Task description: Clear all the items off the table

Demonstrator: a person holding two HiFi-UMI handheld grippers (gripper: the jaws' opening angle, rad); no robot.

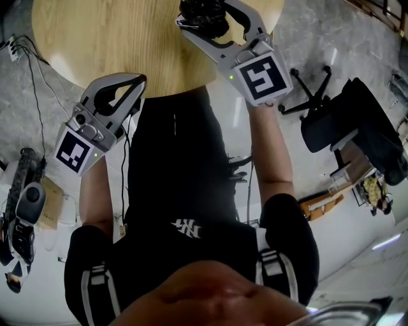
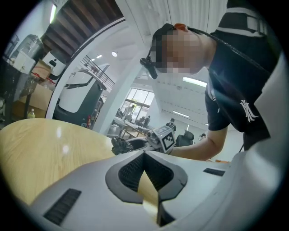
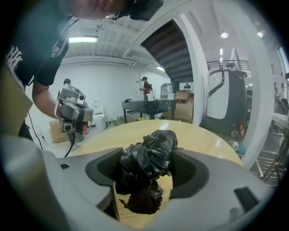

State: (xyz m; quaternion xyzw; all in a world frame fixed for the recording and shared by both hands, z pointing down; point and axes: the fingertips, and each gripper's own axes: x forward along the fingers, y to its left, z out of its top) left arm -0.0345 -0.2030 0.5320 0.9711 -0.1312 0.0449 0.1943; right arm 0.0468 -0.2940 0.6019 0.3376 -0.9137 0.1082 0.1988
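While my right gripper (image 1: pixel 203 22) is pinching one crumpled black bag (image 3: pixel 146 158) over the table (image 1: pixel 115 38), my left gripper (image 2: pixel 144 155) is hovering at its near edge, jaws pressed together, empty.

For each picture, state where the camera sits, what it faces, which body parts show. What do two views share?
Head view: on the head, looking down at table, left gripper, right gripper, forearms, torso.
Left gripper view: on that gripper, facing across the table; right forearm and torso show.
Right gripper view: on that gripper, facing the gripped black bag; left forearm shows.
Shared: both gripper views show the table.
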